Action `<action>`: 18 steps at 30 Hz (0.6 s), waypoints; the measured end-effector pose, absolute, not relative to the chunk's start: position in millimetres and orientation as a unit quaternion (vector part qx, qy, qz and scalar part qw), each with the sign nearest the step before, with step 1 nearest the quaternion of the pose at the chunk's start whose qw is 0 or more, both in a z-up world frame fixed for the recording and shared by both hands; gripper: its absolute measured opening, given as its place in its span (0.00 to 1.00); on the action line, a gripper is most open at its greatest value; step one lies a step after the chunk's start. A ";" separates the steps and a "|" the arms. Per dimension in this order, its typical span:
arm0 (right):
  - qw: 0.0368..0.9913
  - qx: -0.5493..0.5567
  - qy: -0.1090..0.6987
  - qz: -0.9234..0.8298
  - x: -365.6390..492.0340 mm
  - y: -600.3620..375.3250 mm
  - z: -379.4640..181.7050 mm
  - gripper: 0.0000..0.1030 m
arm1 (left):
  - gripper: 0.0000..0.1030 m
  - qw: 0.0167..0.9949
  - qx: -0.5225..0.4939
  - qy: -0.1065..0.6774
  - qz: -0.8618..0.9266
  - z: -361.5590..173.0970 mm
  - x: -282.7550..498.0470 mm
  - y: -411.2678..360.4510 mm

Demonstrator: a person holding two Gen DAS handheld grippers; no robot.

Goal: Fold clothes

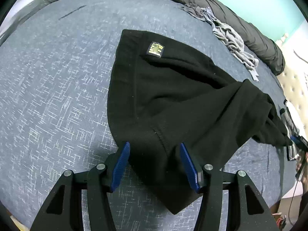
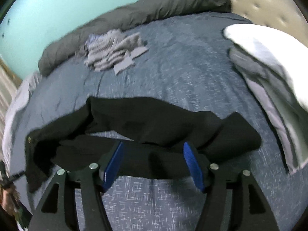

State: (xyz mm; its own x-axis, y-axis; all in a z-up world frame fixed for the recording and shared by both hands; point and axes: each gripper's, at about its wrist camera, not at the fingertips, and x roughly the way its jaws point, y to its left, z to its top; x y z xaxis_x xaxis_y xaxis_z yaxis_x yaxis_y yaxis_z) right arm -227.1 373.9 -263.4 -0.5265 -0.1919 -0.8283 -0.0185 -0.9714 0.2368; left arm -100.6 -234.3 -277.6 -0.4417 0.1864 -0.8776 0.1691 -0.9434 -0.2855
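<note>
- Firstly, left wrist view: left gripper [image 1: 154, 148] has its blue pads [image 1: 120, 167] spread wide; the black garment [image 1: 173, 100] lies between them, its near corner draped over the blue bedspread [image 1: 48, 96]. Cannot tell whether the pads touch the cloth.
- Garment lies mostly flat at centre, yellow label [image 1: 155, 49] near its far edge, right end bunched and trailing right.
- Grey cloth [image 1: 231, 38] crumpled far right, beside a dark duvet [image 1: 221, 5] along the far edge.
- Right wrist view (blurred): right gripper [image 2: 152, 150] also spread apart, fingers straddling the garment's [image 2: 154, 127] near edge; grip not confirmed.
- Grey cloth [image 2: 113, 52] far left; white pillow [image 2: 269, 53] at right.
</note>
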 end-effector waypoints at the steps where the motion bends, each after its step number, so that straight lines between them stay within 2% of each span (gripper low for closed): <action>1: 0.052 0.488 -0.101 -0.865 -232.7 368.3 -266.4 0.64 | 0.57 0.005 -0.529 -0.169 0.832 -279.4 -101.7 -234.6; 18: 0.071 0.519 -0.033 -0.851 -307.8 311.1 -308.2 0.64 | 0.57 0.007 -0.525 -0.171 0.834 -294.4 -111.2 -238.1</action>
State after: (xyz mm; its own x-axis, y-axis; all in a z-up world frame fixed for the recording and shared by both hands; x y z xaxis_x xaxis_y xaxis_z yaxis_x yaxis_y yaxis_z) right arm -307.8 311.1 -308.2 -0.4515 -0.1556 -0.8786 0.0861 -0.9877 0.1307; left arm -111.2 -238.1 -294.4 -0.4489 0.1912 -0.8729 0.1682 -0.9413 -0.2927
